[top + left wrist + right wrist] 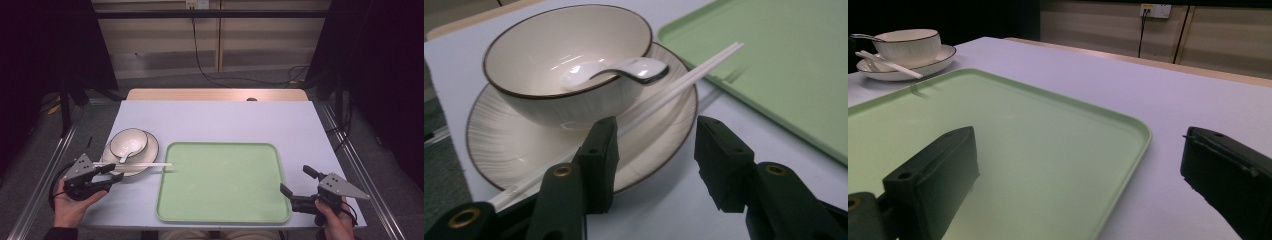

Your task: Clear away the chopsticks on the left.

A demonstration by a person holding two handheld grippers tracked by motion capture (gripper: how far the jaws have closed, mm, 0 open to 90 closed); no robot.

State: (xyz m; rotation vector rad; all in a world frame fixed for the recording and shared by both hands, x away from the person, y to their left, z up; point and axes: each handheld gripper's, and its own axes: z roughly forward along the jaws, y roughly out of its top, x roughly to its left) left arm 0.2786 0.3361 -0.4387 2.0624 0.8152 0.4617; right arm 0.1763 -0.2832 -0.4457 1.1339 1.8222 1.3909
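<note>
A white bowl (129, 142) (524, 45) with a dark rim stands on a matching plate (151, 150) (514, 150) at the table's left. A white spoon (123, 158) (624, 70) rests in the bowl with its handle over the rim. White chopsticks (150, 164) (694, 75) lie across the plate's near side, tips over the edge of the green tray (222, 182) (774, 60). My left gripper (116, 171) (656, 145) is open at the plate's near rim, one jaw beside the chopsticks. My right gripper (295, 180) (1078, 145) stands open over the tray's right edge, nothing between its jaws.
The pale table (225, 120) carries the bare tray (998, 125) in the middle. The bowl (908, 47) and plate (943, 55) are far across from the right gripper. Cables lie on the floor behind the table.
</note>
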